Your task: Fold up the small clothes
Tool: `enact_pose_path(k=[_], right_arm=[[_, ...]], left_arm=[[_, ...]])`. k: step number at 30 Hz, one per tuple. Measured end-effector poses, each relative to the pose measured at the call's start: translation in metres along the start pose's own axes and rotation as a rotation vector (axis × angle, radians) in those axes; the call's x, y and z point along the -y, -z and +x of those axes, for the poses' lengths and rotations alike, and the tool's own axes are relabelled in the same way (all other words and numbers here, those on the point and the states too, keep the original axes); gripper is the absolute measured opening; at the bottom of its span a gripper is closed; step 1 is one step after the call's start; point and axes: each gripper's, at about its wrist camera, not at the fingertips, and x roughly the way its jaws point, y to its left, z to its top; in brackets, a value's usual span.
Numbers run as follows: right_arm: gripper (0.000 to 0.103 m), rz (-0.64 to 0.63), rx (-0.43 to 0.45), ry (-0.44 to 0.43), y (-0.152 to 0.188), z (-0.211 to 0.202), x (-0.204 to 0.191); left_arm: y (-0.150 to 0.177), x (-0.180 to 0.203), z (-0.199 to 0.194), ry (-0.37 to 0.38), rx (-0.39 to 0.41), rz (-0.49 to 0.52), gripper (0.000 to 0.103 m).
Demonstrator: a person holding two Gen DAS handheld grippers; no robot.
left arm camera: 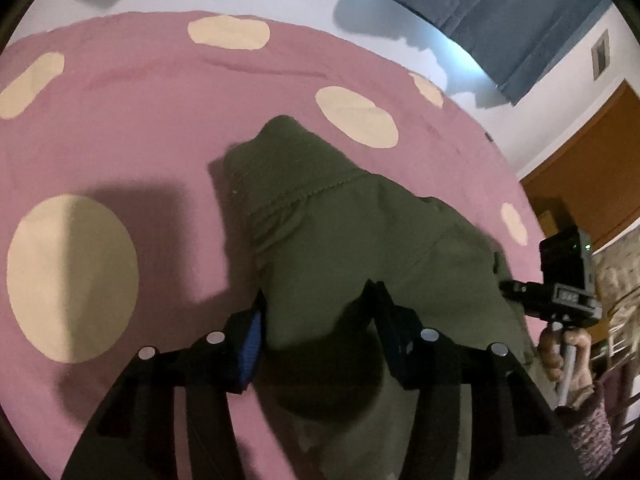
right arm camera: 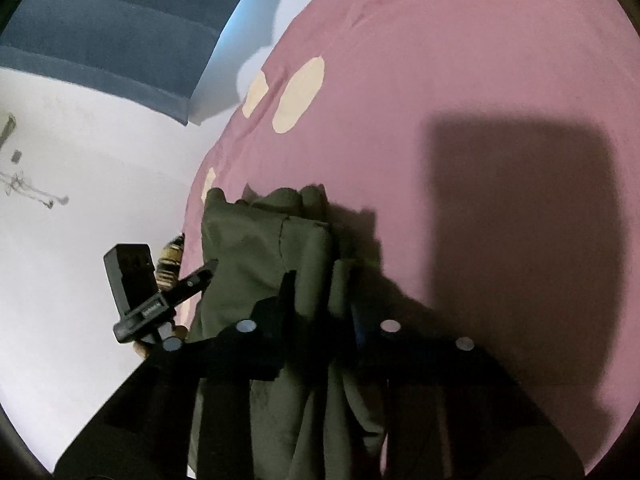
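Olive-green fabric garment on a pink bedspread, a gripper at each end.

The crumpled olive-green fabric garment [left arm camera: 360,232] lies on the pink bedspread with cream oval spots [left arm camera: 140,120]. The left gripper [left arm camera: 320,320] stands half spread, its fingers either side of a fold of the cloth; whether the pads press it I cannot tell. The right gripper [right arm camera: 320,292] is nearly pressed together, pinching a bunched ridge of the garment. A hand [left arm camera: 560,356] grips its handle beside a patterned sleeve [left arm camera: 592,436].
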Motion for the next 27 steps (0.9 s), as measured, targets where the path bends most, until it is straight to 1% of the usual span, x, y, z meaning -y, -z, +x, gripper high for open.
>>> enact_pose_path(k=[14, 21, 22, 23, 24, 25, 26, 27], right_arm=[[0.014, 0.054, 0.073, -0.035, 0.012, -0.004, 0.006], [0.015, 0.06, 0.073, -0.045, 0.011, -0.002, 0.009], [0.016, 0.061, 0.075, -0.044, 0.012, -0.003, 0.009], [0.02, 0.059, 0.077, -0.041, 0.012, -0.004, 0.008], [0.027, 0.054, 0.077, -0.036, 0.013, -0.006, 0.007], [0.031, 0.048, 0.081, -0.025, 0.014, -0.009, 0.006], [0.041, 0.045, 0.086, -0.015, 0.015, -0.013, 0.004], [0.05, 0.045, 0.085, -0.019, 0.018, -0.017, 0.003]], left_arm=[[-0.003, 0.002, 0.0, -0.018, -0.007, 0.02, 0.05], [-0.003, 0.003, 0.0, -0.023, -0.003, 0.032, 0.051], [-0.002, 0.004, -0.002, -0.023, 0.007, 0.034, 0.051], [0.0, 0.004, -0.005, -0.027, 0.023, 0.037, 0.054], [0.001, 0.006, -0.008, -0.028, 0.034, 0.04, 0.056], [0.005, 0.006, -0.014, -0.021, 0.042, 0.034, 0.058], [0.007, 0.007, -0.017, -0.012, 0.045, 0.027, 0.064], [0.011, 0.008, -0.022, 0.005, 0.047, 0.02, 0.073]])
